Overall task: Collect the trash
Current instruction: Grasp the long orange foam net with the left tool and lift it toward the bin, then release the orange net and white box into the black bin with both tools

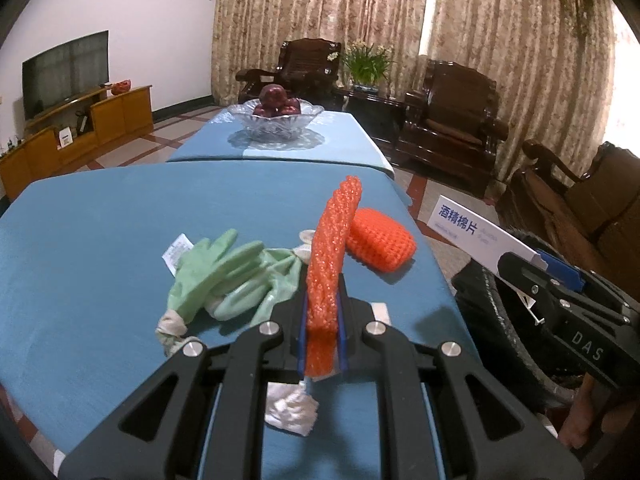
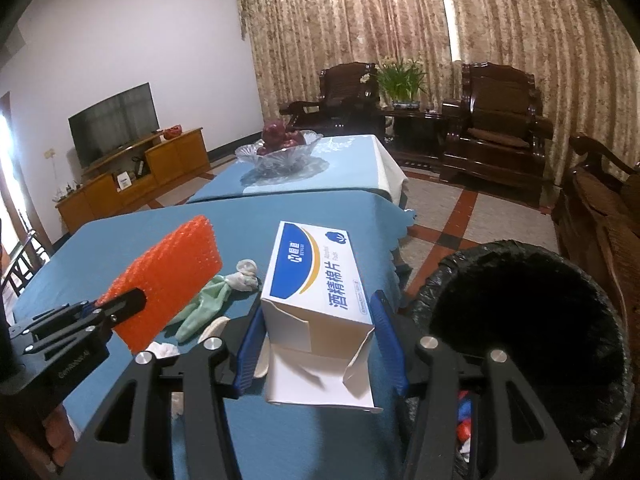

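The orange foam net [image 1: 328,264] is clamped between the blue pads of the left hand-held gripper [image 1: 322,320] and raised above the blue-covered counter [image 1: 100,240]. The white-and-blue carton [image 2: 316,292], its end flap open, is clamped in the right hand-held gripper [image 2: 318,340] at the counter's edge, beside the black-lined trash bin [image 2: 520,312]. On the counter lie a second orange net [image 1: 380,244], a green glove [image 1: 224,280] and crumpled tissue [image 1: 290,408].
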`<act>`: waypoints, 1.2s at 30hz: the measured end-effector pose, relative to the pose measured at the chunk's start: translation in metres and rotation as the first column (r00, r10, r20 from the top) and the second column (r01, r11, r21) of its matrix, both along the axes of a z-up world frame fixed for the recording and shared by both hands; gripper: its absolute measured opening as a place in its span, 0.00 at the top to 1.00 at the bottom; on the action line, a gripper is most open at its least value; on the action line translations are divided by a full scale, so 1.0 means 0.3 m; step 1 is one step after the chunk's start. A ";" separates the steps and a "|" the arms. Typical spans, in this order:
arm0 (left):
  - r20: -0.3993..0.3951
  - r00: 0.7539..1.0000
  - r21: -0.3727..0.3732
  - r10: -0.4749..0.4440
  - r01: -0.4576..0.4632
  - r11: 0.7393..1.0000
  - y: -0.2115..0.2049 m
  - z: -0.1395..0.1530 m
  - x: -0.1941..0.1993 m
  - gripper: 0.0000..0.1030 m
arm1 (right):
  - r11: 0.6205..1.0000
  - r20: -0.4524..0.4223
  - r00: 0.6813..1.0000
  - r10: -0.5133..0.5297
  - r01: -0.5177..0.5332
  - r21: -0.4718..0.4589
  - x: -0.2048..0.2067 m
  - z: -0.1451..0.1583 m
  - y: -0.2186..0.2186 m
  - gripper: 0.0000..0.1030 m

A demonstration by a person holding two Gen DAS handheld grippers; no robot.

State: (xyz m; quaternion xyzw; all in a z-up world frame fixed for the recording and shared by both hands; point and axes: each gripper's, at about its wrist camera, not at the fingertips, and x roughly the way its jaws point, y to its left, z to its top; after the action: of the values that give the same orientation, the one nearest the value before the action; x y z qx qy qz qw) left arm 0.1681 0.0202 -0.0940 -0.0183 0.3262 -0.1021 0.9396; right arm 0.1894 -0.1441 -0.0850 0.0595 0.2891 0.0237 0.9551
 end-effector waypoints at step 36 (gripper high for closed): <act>0.005 0.955 -0.047 -0.298 0.298 0.953 -0.482 0.023 -0.084 0.90 | 0.967 0.025 0.968 -0.250 0.251 -0.036 -0.208 0.056 -0.405 0.50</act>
State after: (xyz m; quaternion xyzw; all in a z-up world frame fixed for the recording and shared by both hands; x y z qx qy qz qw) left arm 0.1427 -0.1242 -0.0870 0.0086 0.3237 -0.2502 0.9124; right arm 0.1271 -0.2658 -0.0681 0.0767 0.2698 -0.1020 0.9544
